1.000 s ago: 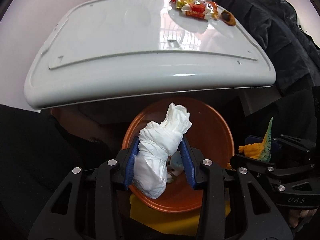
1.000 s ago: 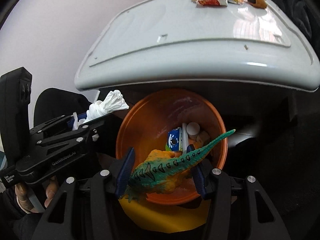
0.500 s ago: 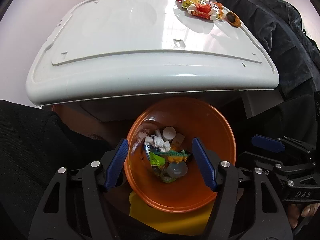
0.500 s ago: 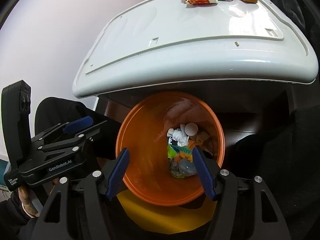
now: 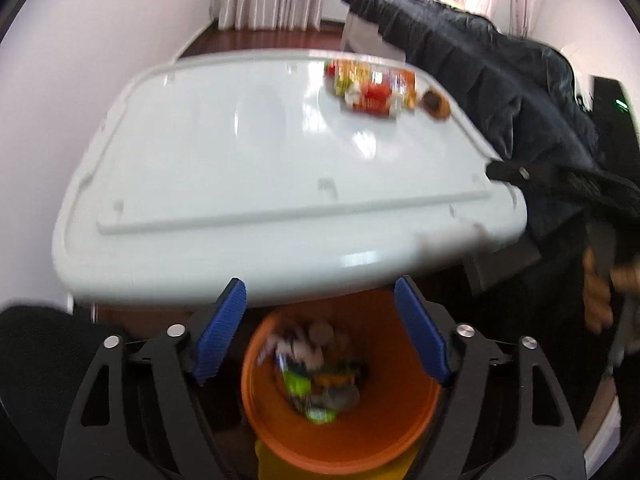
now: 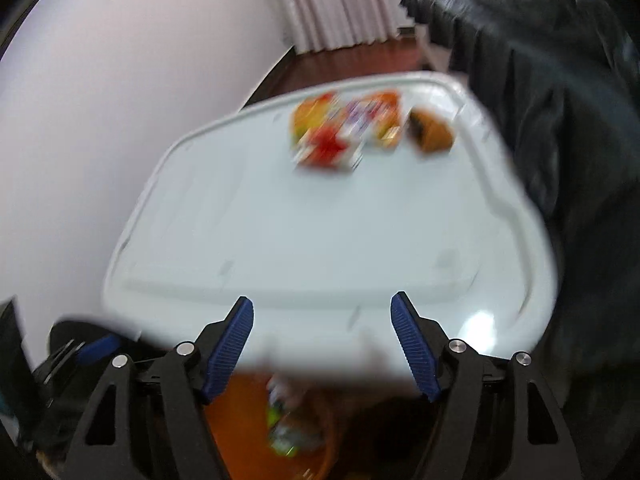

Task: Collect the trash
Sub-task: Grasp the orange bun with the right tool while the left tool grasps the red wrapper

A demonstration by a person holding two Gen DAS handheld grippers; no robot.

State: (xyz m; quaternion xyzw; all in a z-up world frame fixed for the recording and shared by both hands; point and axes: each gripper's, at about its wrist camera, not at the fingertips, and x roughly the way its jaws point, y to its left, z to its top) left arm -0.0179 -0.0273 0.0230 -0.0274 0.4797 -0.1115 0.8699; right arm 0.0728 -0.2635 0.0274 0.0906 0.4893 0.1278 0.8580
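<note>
- Left wrist view, risks first: the orange bin (image 5: 340,420) sits below the near edge of the white table (image 5: 240,168), partly tucked under it. A tilt or knock from the left gripper (image 5: 320,332) coming back down could spill the trash (image 5: 316,376) heaped inside.
- Frame is motion-blurred, so any reach judged from it is rough; overshooting the table lip and clipping it is likely if the move is fast.
- Remaining trash: colourful wrappers (image 5: 372,90) and a brown lump (image 5: 436,104) at the far right of the table, just beside the dark jacket (image 5: 500,92). Thin wrappers may slide instead of getting pinched, or get pushed into the jacket.
- Left gripper: jaws spread wide, nothing between them, touching nothing; hangs over the bin.
- Right wrist view: the wrappers (image 6: 344,132) and brown lump (image 6: 430,134) are ahead and well apart from the right gripper (image 6: 320,340). Same hazard: the jacket (image 6: 560,120) crowds the right edge, and a jaw could snag the fabric.
- Both grippers heading for one small cluster could collide.
- Right gripper: jaws wide apart, empty, no contact; sits over the near table (image 6: 280,240) edge, with the bin (image 6: 224,432) just visible below.
</note>
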